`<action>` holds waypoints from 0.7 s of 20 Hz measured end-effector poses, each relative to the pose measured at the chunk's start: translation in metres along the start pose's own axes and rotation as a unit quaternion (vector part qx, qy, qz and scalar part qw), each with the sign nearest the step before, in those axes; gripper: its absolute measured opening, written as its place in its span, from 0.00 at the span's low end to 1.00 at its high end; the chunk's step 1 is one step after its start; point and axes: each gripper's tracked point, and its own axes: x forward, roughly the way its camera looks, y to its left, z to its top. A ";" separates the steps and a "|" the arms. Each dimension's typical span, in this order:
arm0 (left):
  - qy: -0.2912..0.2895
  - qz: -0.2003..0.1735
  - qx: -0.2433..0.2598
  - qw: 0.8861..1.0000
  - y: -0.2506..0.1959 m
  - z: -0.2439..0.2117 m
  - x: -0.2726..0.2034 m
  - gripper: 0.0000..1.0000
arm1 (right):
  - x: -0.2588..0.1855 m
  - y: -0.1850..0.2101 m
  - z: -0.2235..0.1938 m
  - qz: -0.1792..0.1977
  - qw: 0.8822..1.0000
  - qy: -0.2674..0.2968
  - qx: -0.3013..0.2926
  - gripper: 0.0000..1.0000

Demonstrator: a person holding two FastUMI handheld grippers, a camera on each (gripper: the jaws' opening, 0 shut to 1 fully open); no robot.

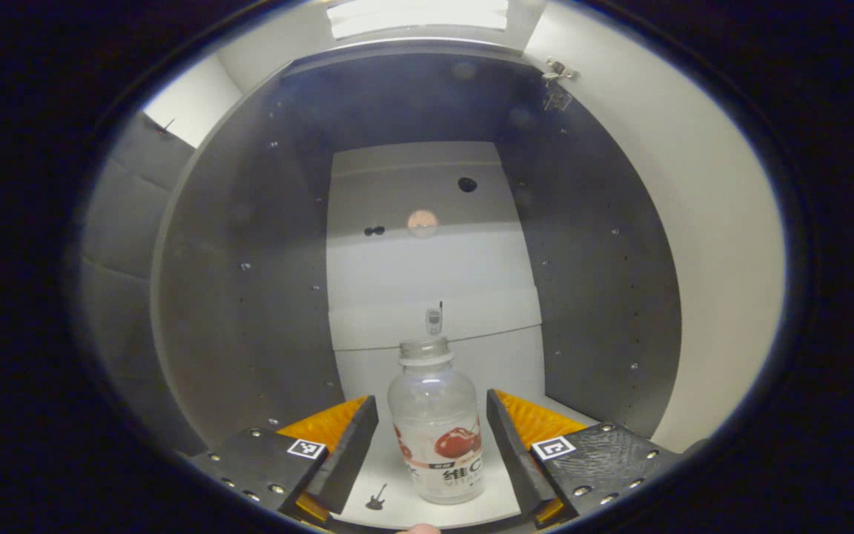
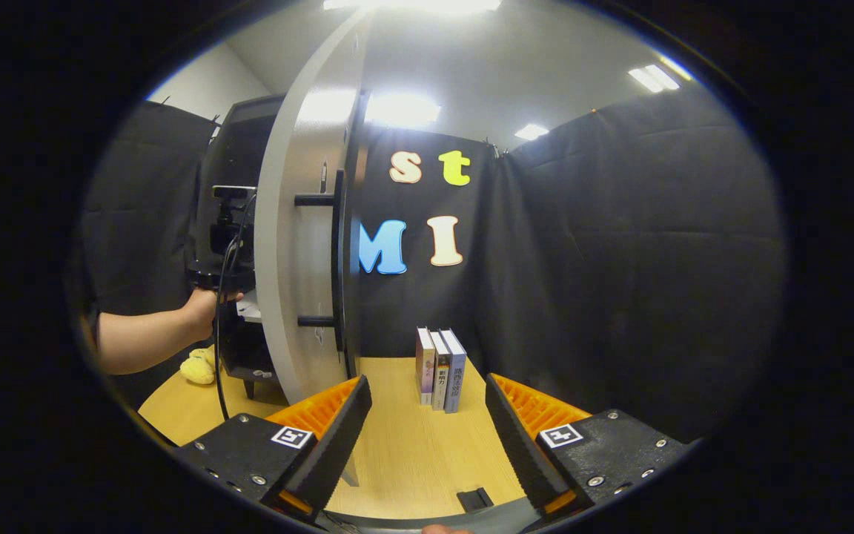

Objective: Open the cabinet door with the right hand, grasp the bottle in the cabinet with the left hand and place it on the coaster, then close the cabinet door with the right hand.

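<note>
Two risks stand out while the bottle (image 1: 438, 419) stands upright on the cabinet floor (image 1: 505, 482), at about 6 o'clock in the left gripper view. First, the left gripper (image 1: 433, 445) is spread wide with a finger on each side of the bottle and a gap on both, so nothing pinches it yet; closing off-centre would likely let one finger (image 1: 353, 445) strike first and tip or slide the light, nearly empty bottle toward the back panel (image 1: 427, 259). Second, the cabinet door (image 2: 301, 245) stands open at 10 o'clock in the right gripper view, and the right gripper (image 2: 427, 437) is also spread, holding nothing, near the handle (image 2: 338, 252) but apart from it; the unheld door might swing toward the left arm (image 2: 145, 337) reaching inside
</note>
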 end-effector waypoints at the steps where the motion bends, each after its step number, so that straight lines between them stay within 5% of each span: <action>1: 0.003 0.004 0.002 1.000 0.003 -0.004 0.007 0.85 | 0.001 -0.002 -0.010 -0.012 1.000 0.013 0.007 0.95; 6: 0.014 -0.007 -0.023 1.000 0.002 -0.018 0.008 0.86 | 0.005 0.010 -0.029 -0.026 0.999 0.038 0.023 0.95; 8: 0.010 -0.015 -0.032 0.999 0.001 -0.011 0.013 0.67 | 0.008 0.008 -0.035 -0.034 0.998 0.037 0.022 0.95; 14: -0.007 -0.033 -0.033 0.999 -0.001 -0.005 0.004 0.71 | 0.008 0.000 -0.049 -0.030 0.998 0.044 0.036 0.95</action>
